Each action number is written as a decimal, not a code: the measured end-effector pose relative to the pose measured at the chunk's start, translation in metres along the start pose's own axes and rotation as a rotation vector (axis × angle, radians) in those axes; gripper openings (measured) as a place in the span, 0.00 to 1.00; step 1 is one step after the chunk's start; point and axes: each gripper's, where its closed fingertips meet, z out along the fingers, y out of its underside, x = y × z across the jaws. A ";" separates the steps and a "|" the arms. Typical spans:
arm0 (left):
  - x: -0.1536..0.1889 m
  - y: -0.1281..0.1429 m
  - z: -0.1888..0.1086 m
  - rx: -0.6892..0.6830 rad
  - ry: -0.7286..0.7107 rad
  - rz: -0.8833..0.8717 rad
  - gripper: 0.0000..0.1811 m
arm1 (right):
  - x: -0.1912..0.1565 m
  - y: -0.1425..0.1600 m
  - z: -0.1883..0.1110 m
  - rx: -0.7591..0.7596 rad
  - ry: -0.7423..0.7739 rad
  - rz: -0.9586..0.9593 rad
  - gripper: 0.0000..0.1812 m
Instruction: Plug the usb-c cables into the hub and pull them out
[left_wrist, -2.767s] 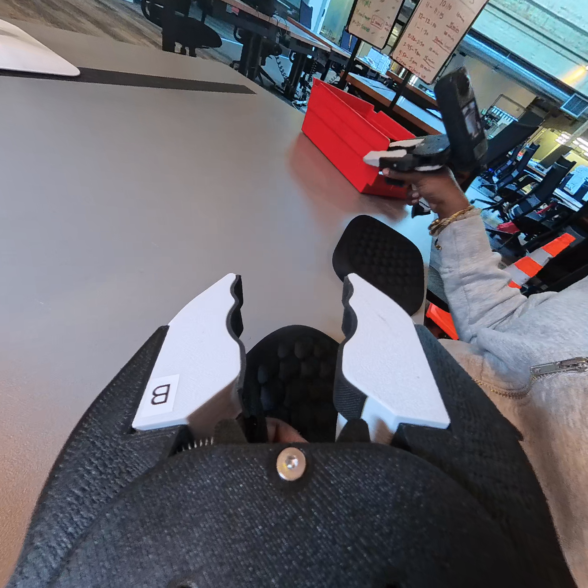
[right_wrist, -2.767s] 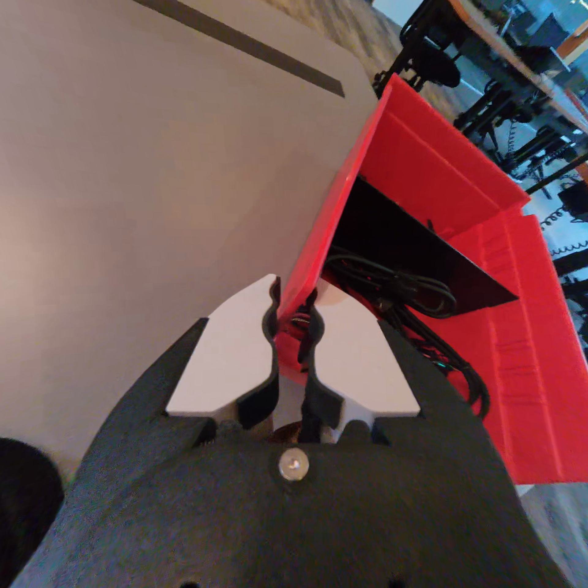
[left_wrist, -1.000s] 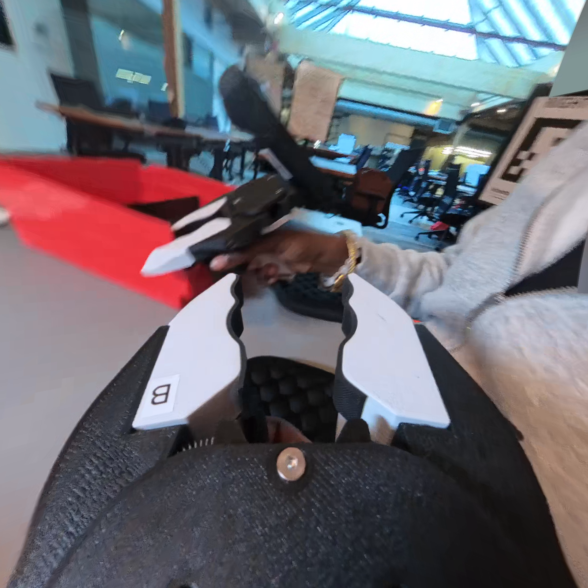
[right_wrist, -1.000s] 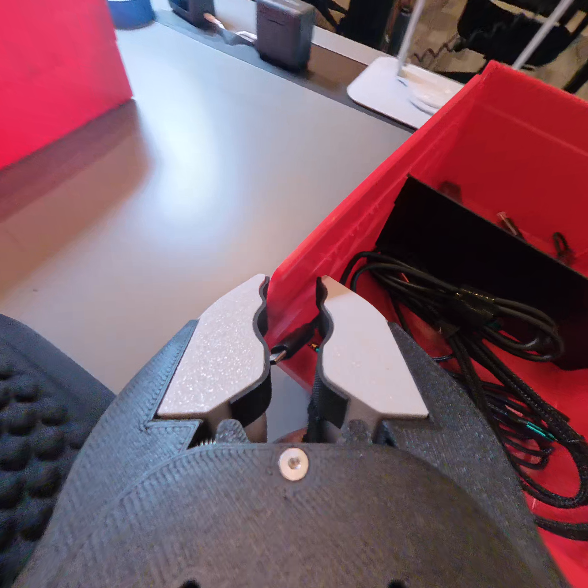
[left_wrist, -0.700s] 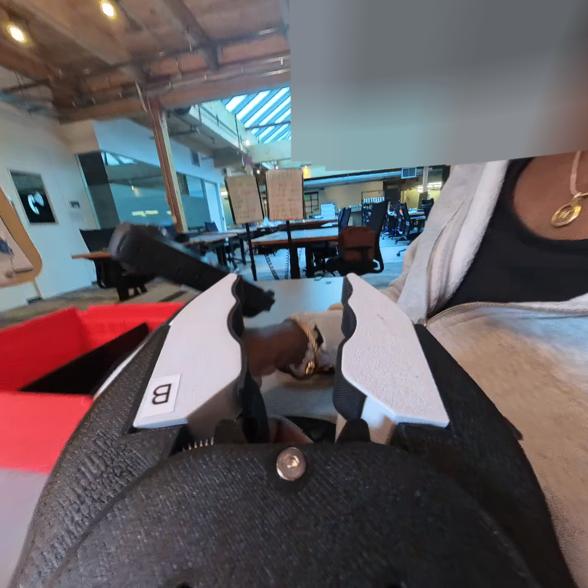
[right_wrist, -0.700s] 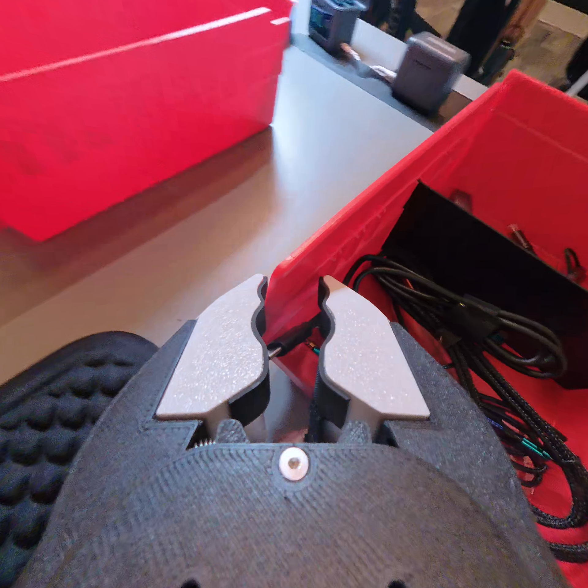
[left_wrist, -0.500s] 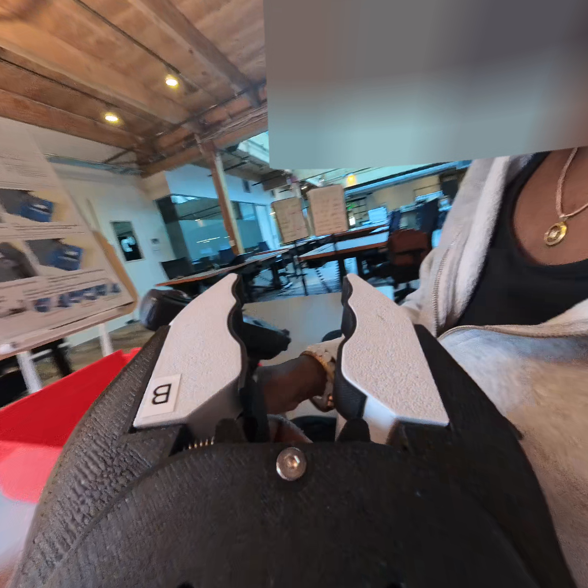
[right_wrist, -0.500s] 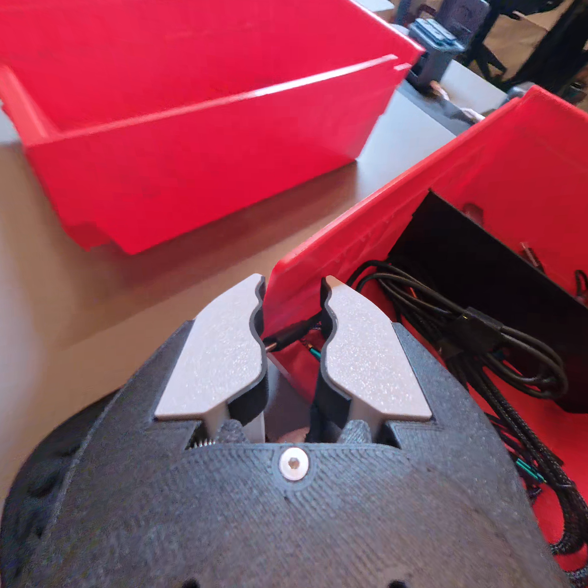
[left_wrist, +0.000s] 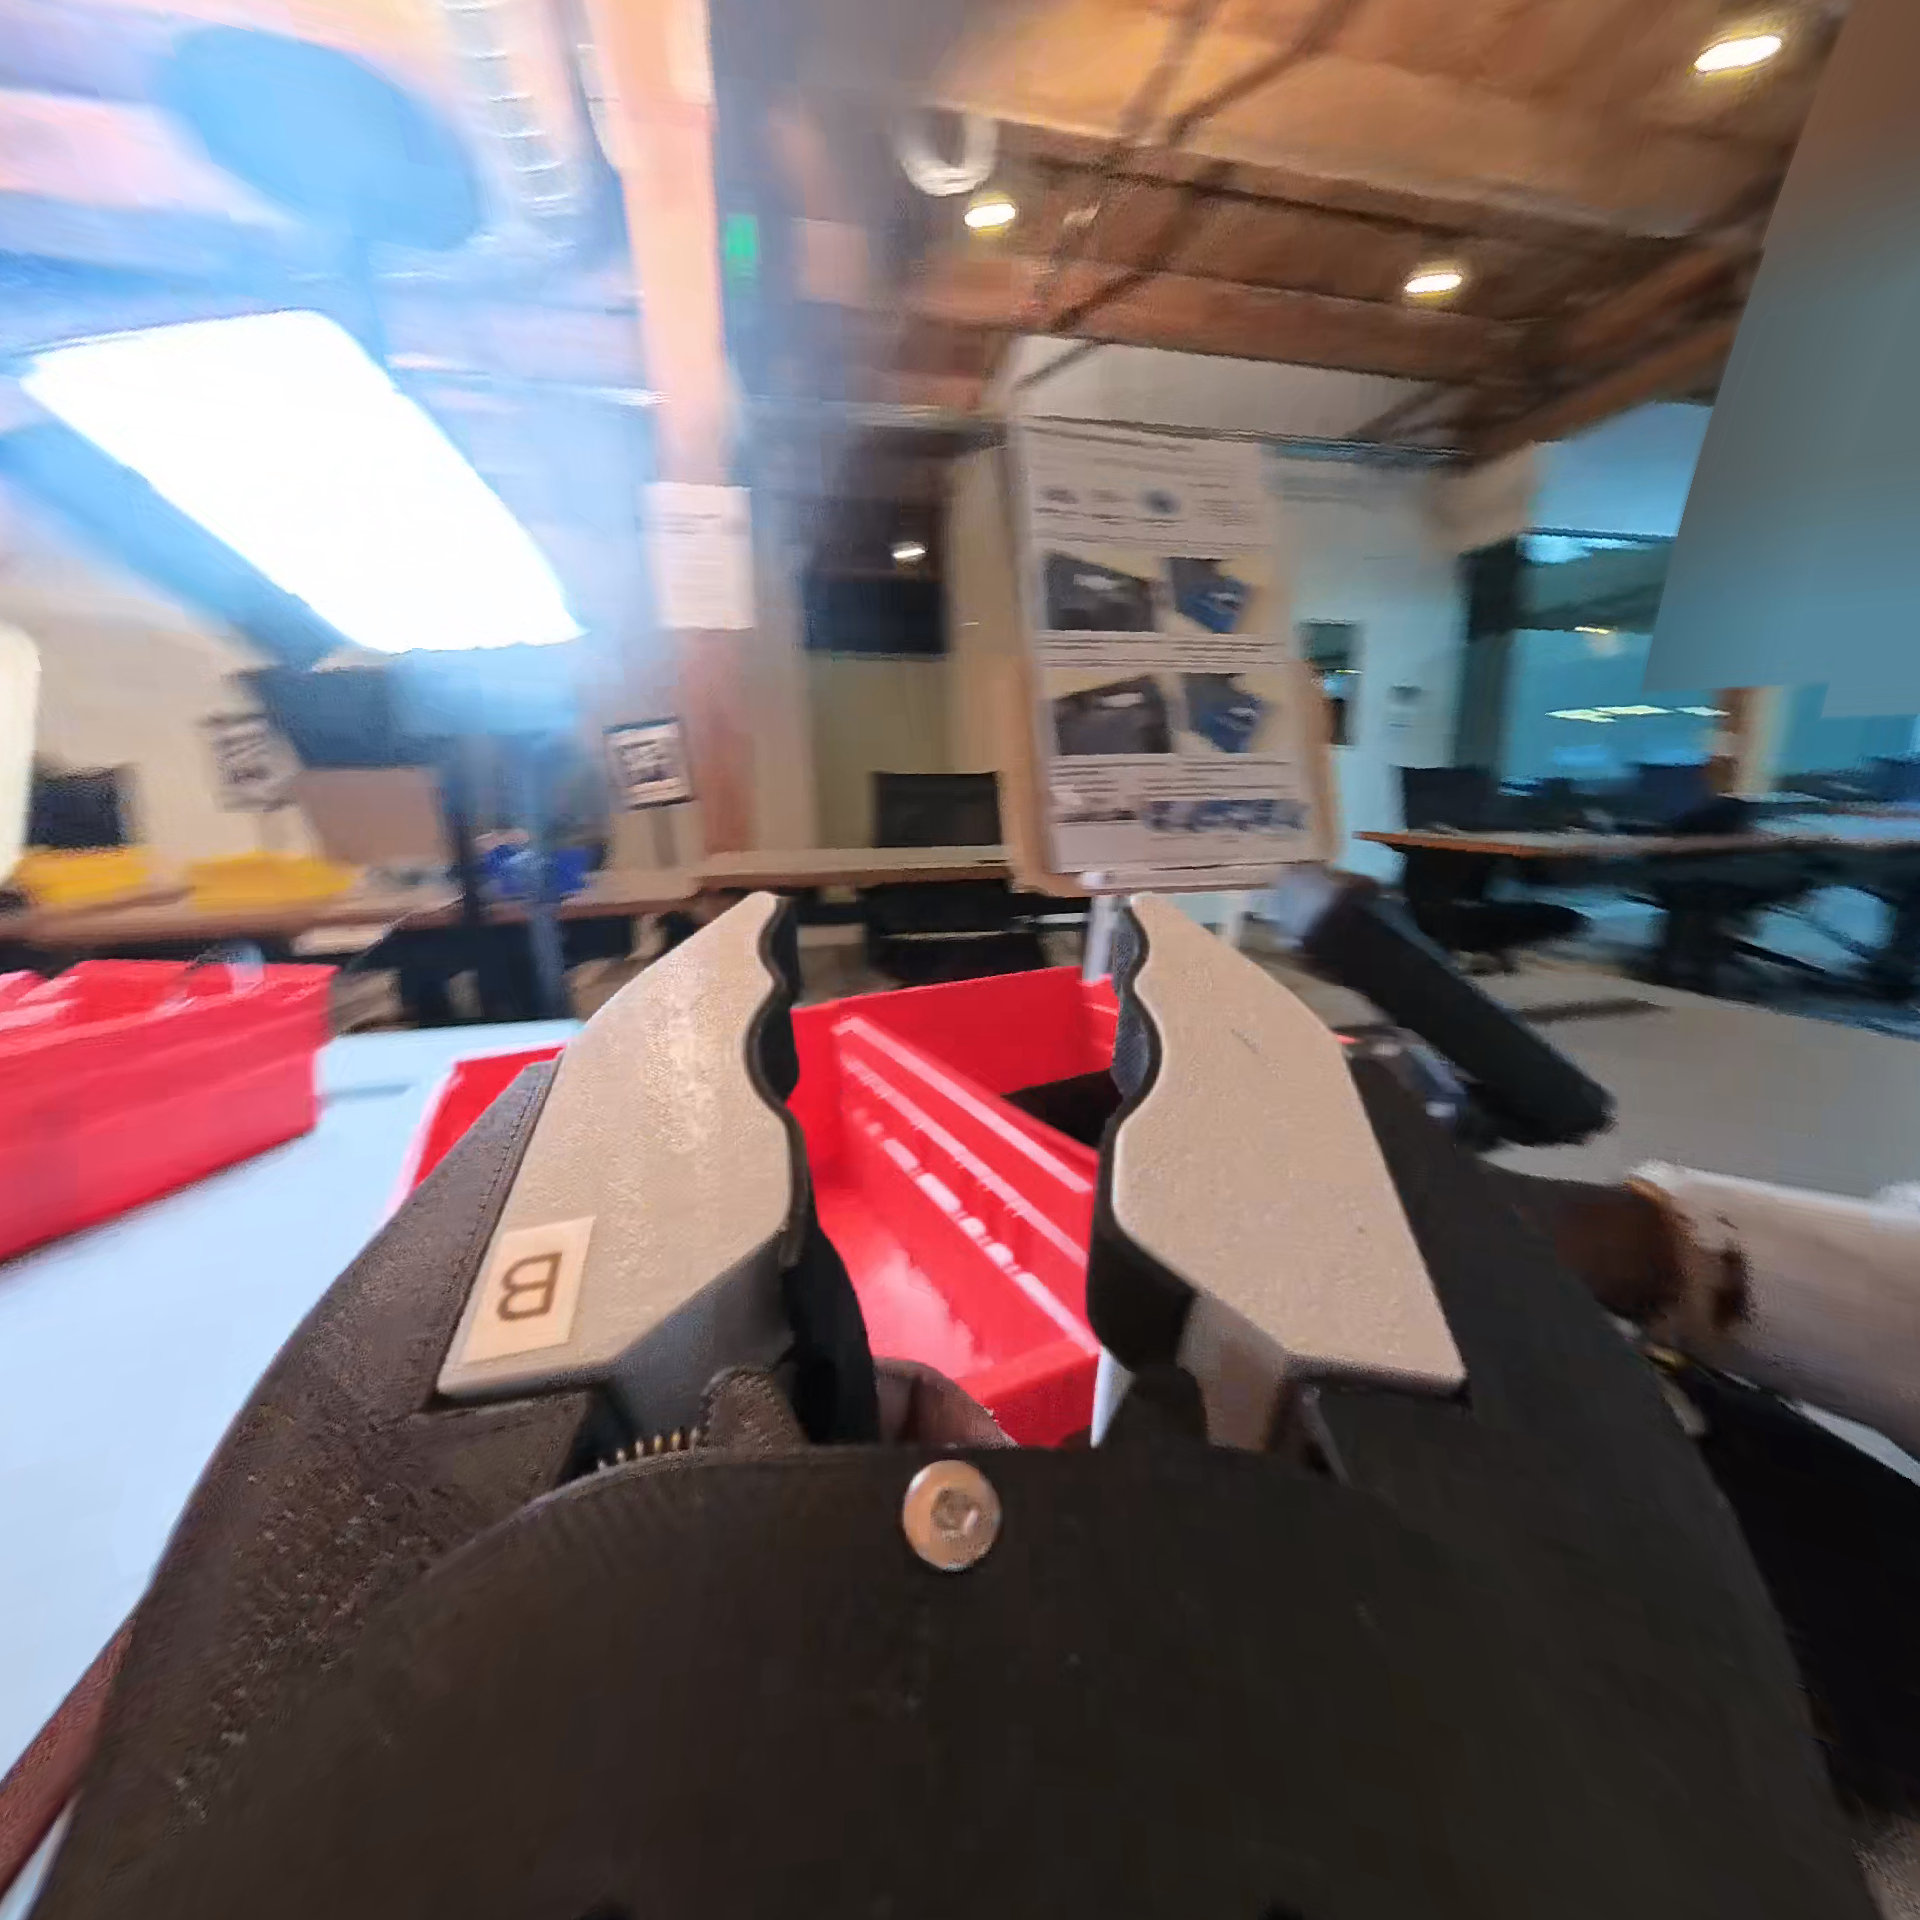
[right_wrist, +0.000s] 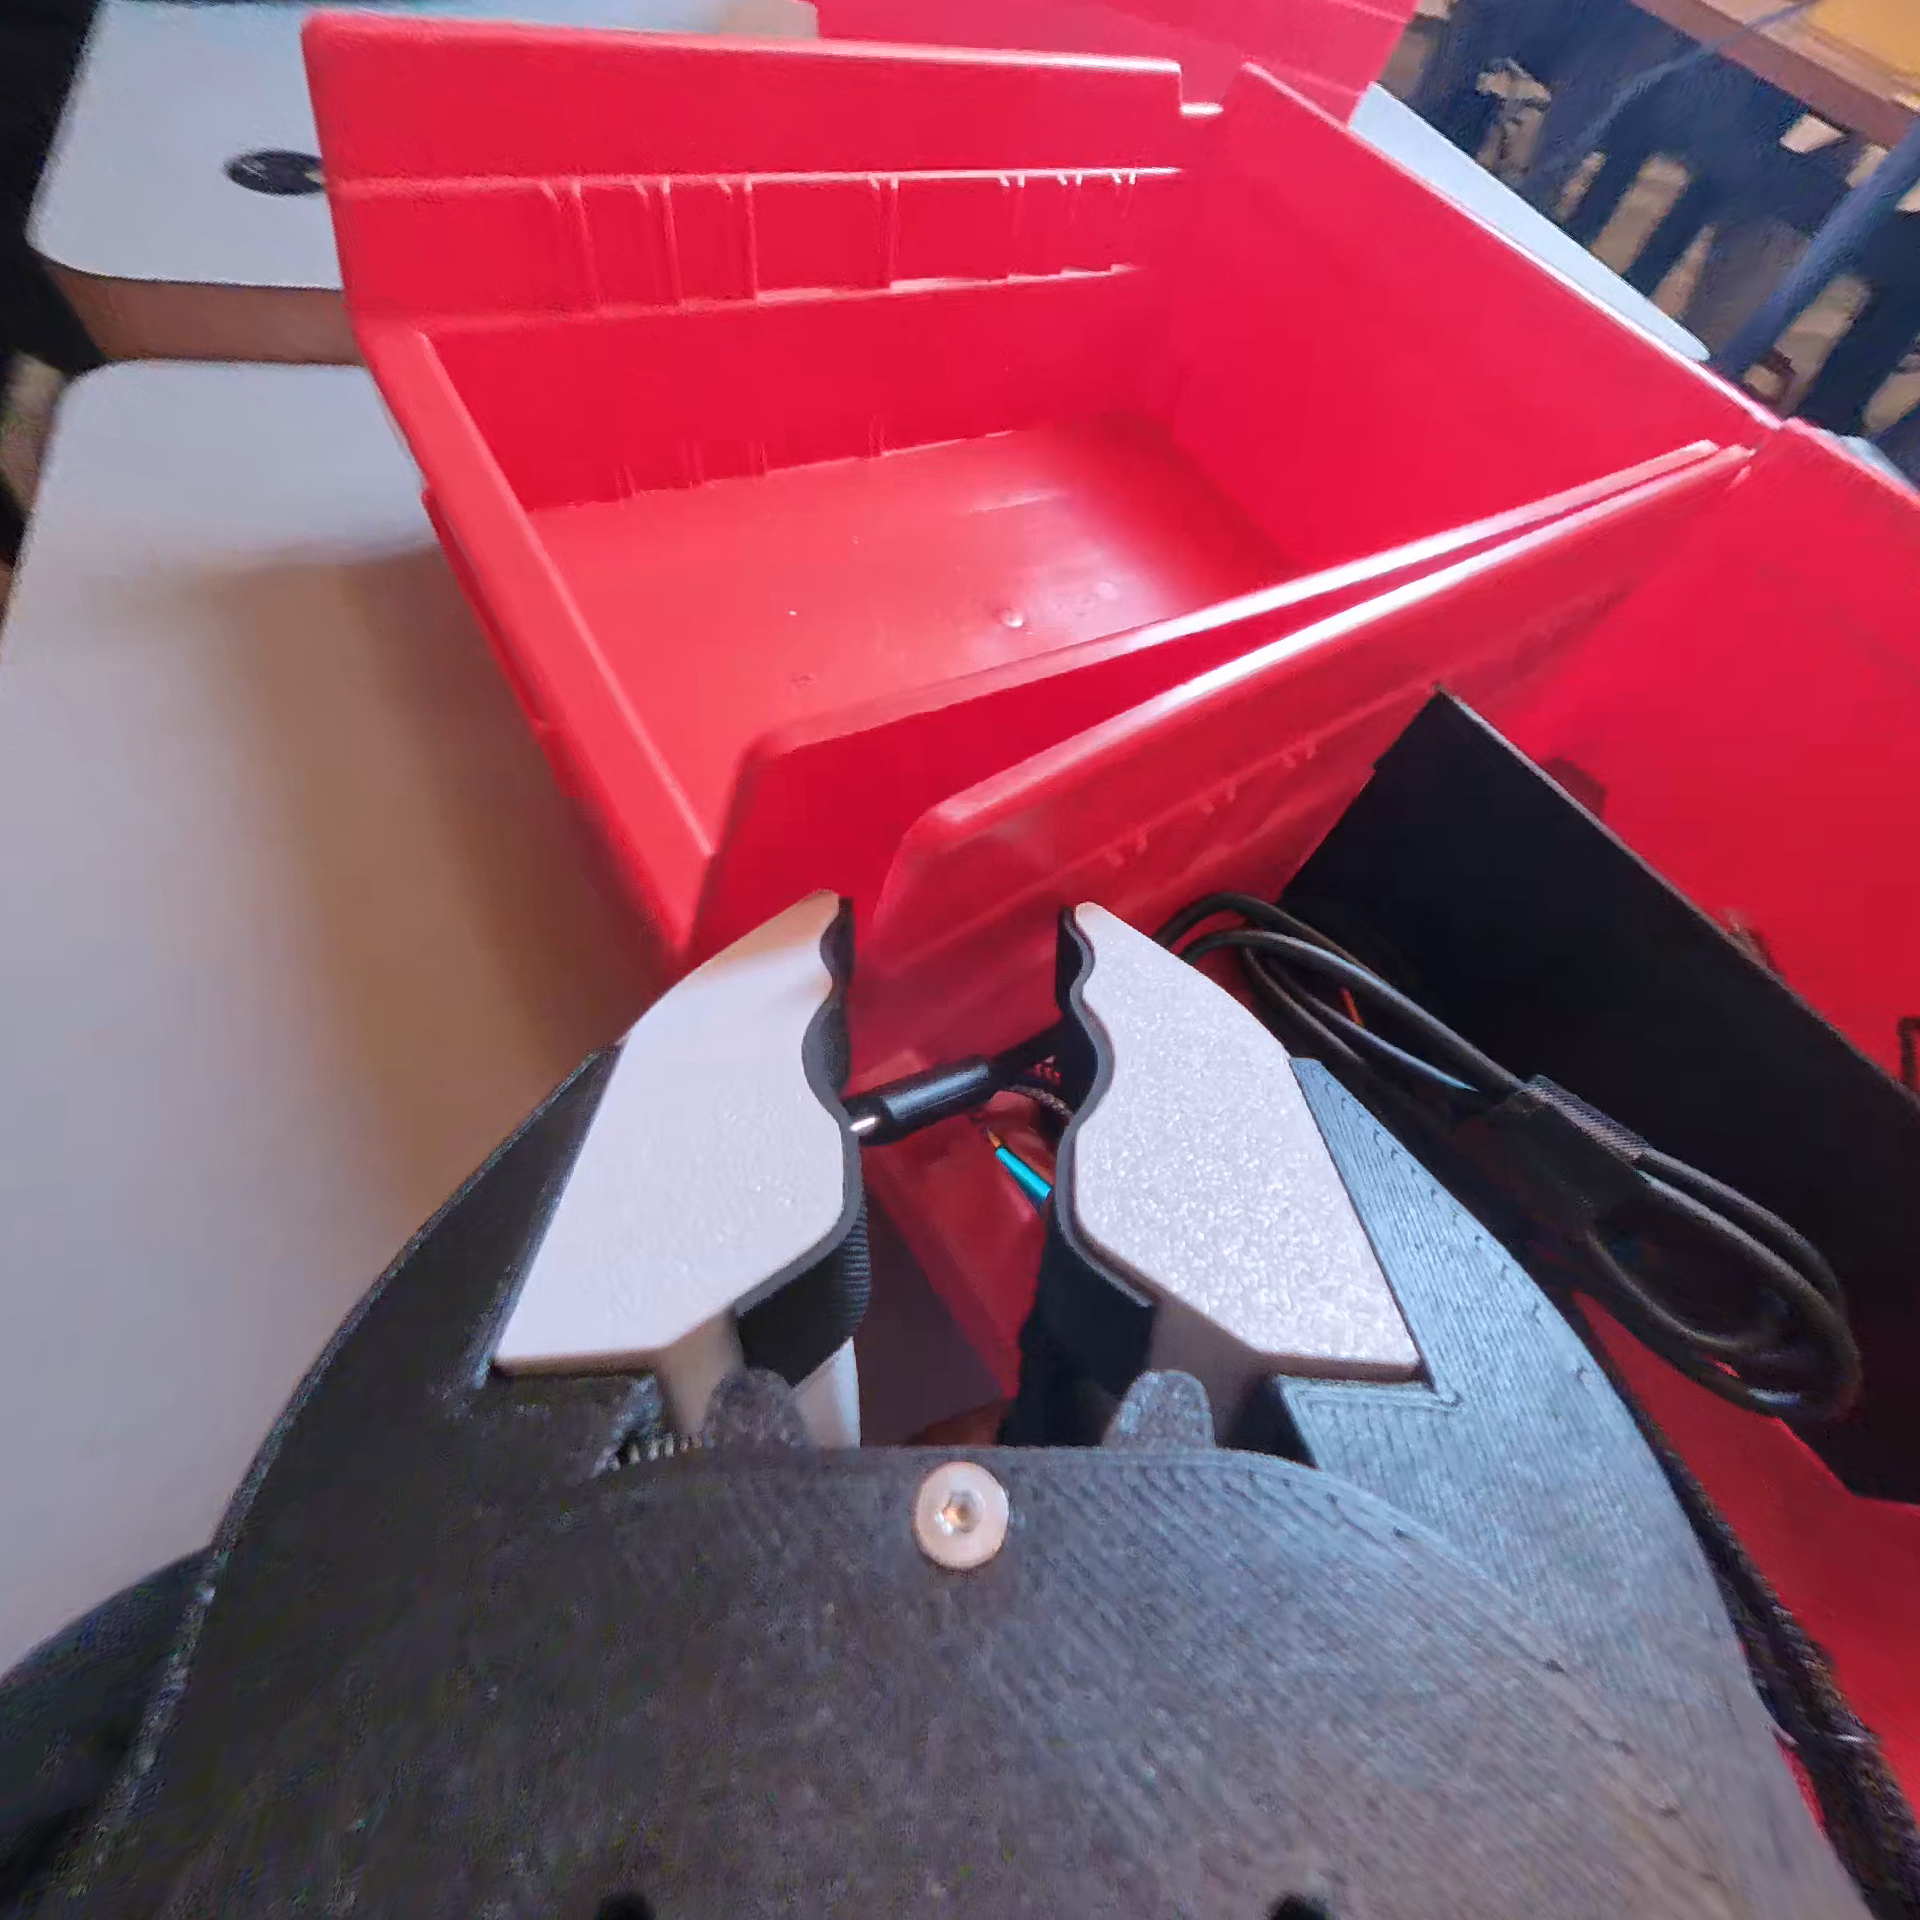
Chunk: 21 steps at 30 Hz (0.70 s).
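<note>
a: office bench (right_wrist: 187, 831), two red bins. right claw (right_wrist: 956, 997) partly open, usb-c plug (right_wrist: 914, 1093) lies between its fingers, grip unclear.
b: left claw (left_wrist: 951, 987)?
a: open, empty. hub not visible, nothing plugged yet.

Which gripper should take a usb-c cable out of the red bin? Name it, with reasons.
Right. The right gripper sits at the red bin wall, a usb-c plug between its open fingers. The left gripper is open, empty, higher up.
</note>
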 end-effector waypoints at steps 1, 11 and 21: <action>-0.017 0.004 -0.004 -0.020 -0.080 -0.025 0.32 | 0.000 0.000 0.000 0.017 -0.036 0.002 0.20; -0.122 0.099 -0.033 -0.415 -0.605 0.102 0.38 | 0.017 -0.009 -0.021 0.126 -0.035 -0.011 0.23; -0.118 0.141 -0.050 -0.733 -0.544 0.069 0.03 | -0.032 -0.022 -0.043 0.254 0.017 0.150 0.26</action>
